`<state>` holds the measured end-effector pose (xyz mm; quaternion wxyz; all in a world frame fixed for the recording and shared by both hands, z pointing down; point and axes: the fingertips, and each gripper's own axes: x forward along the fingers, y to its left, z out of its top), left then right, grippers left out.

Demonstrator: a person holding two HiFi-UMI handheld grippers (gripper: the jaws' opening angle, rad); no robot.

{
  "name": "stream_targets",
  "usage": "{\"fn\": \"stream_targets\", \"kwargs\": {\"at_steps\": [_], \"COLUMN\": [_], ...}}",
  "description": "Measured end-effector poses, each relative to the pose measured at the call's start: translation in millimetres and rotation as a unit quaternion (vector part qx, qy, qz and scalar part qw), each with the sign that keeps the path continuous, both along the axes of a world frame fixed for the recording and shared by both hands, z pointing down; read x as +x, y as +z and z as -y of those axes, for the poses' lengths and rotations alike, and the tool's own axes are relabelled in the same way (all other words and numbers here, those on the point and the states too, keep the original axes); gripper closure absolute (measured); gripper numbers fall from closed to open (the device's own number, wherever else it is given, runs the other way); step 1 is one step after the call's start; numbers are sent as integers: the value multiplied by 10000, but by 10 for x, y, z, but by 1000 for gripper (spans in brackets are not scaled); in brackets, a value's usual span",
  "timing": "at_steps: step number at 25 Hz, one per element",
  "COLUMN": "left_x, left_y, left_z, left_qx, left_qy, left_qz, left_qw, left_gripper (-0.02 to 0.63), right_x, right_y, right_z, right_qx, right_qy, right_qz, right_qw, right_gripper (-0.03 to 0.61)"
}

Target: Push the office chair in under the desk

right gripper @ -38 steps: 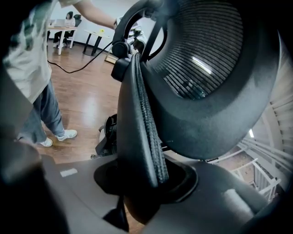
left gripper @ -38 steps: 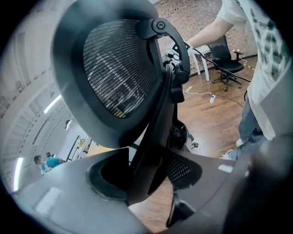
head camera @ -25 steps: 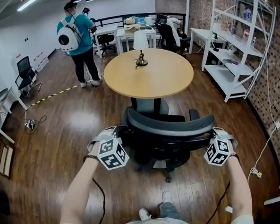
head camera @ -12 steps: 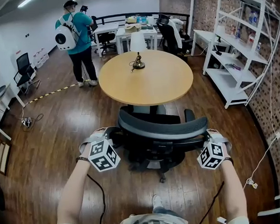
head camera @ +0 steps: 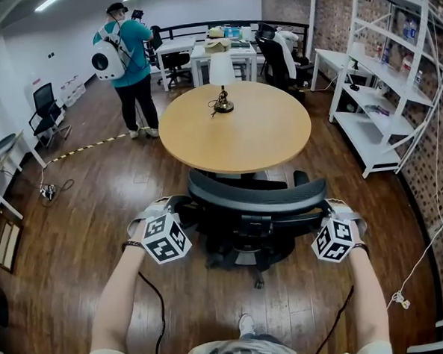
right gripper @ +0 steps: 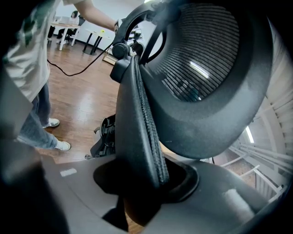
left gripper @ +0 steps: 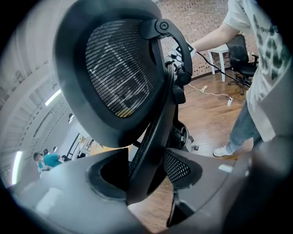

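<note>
Two grips, one per end: the left gripper (head camera: 182, 211) is clamped on the left end of the chair (head camera: 257, 200) backrest, and the right gripper (head camera: 322, 213) on its right end. The backrest runs crosswise between them. Straight beyond, the seat front meets the near edge of the desk (head camera: 256, 133).

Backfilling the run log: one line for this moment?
left hand-held gripper: shut on office chair backrest | right hand-held gripper: shut on backrest | chair: partly under round table

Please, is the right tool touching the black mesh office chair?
Touching: right gripper view shows the right tool clamped on the black mesh office chair.
</note>
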<state>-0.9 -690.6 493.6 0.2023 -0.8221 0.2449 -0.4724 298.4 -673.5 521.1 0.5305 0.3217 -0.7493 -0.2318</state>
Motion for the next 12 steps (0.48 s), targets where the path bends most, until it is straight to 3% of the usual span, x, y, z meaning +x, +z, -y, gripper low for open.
{"fn": "stream_targets", "kwargs": {"at_steps": [12], "left_x": [127], "left_y": [-4], "left_z": [227], "left_qx": [49], "left_qy": [-119], "left_qz": [-23], "left_qw": [9999], "left_gripper": [364], "right_x": [139], "right_y": [8], "right_z": [320], "right_qx": [-4], "right_qy": [-134], "right_qz": [0], "right_qw": [9999], "right_gripper": [414]}}
